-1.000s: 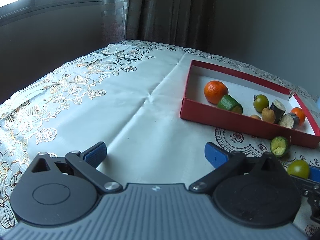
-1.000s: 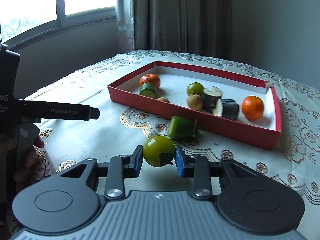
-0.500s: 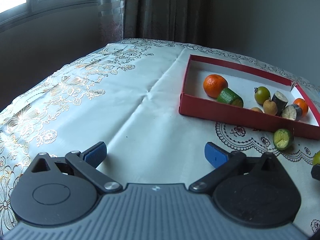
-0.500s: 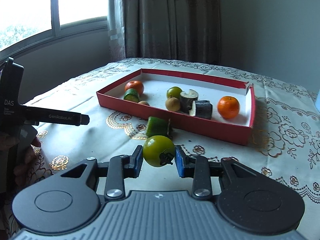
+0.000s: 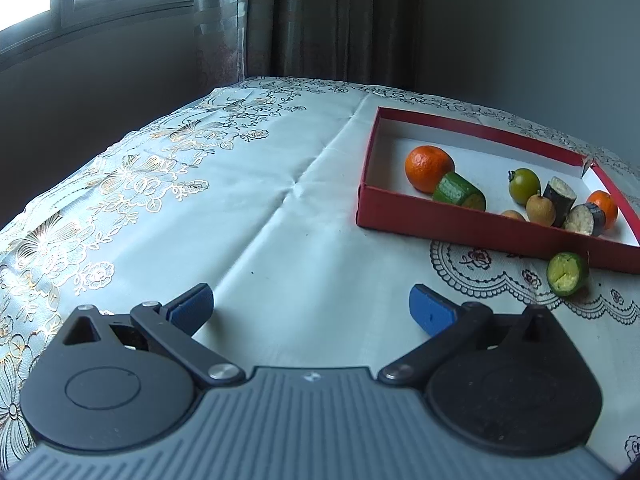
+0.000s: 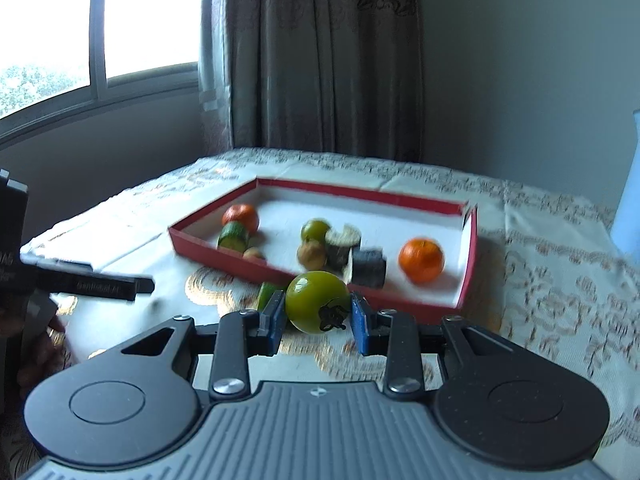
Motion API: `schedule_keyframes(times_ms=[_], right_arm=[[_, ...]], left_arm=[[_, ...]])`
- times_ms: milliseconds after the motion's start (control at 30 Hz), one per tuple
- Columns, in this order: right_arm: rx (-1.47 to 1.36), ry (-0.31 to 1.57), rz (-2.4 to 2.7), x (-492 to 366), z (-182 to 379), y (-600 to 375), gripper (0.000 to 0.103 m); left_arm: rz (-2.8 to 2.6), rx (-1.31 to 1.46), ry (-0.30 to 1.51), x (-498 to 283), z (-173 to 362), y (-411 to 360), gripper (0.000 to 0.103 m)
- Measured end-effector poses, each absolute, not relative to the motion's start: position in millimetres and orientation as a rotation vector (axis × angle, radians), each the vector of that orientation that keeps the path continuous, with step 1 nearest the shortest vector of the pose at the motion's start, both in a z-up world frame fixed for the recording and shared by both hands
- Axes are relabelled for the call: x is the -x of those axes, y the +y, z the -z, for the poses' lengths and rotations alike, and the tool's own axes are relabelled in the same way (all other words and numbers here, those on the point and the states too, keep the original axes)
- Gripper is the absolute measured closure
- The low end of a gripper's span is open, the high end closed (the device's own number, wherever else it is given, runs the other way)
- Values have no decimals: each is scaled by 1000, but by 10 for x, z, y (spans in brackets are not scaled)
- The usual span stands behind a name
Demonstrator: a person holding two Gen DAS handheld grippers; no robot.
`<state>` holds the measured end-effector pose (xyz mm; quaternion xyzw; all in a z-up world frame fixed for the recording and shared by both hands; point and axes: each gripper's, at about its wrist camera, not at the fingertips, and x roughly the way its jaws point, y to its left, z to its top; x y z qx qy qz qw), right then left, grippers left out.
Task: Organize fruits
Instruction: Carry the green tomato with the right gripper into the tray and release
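Right gripper (image 6: 318, 318) clamped on green tomato (image 6: 318, 307), lifted just short of red box (image 6: 468, 256). Left gripper (image 5: 310, 306) spread wide over cloth (image 5: 280, 220), nothing between the pads.

A round green tomato (image 6: 318, 302) with a dark dried calyx facing the camera sits low in the middle of the right-wrist view, raised off the cloth in front of the near wall of the red tray (image 6: 468, 258). In that shallow, white-lined tray lie an orange (image 5: 429, 168) touching a cut cucumber piece (image 5: 460, 192) at its 4 o'clock, and further toward 3 o'clock a second green tomato (image 5: 524, 185), two small brown fruits (image 5: 540, 209), two dark-skinned pale-fleshed chunks (image 5: 584, 219) and a second orange (image 5: 605, 208). One more cucumber piece (image 5: 566, 273), cut face up, lies on the cloth just outside the tray's near wall, at 5 o'clock from the tray's middle.
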<state>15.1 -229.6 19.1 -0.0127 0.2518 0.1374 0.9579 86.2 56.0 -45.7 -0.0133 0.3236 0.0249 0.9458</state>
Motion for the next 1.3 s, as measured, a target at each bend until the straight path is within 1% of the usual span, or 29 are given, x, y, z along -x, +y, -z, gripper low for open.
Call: schedule_keyframes(times_ms=[133, 333, 467, 700, 1300], right_arm=[[31, 479, -283, -317, -332, -2219, 70], [34, 483, -297, -782, -413, -1956, 70], [34, 522, -311, -1136, -378, -1747, 70], [45, 607, -292, -1594, -158, -1509, 70], [91, 688, -252, -1826, -2, -1297, 70]], left_arm=[[-39, 31, 660, -863, 456, 564, 0], [-20, 38, 658, -862, 459, 565, 0], [-4, 50, 663, -876, 466, 577, 0], [13, 71, 672, -892, 477, 598, 0], [19, 80, 674, -895, 475, 611, 0]])
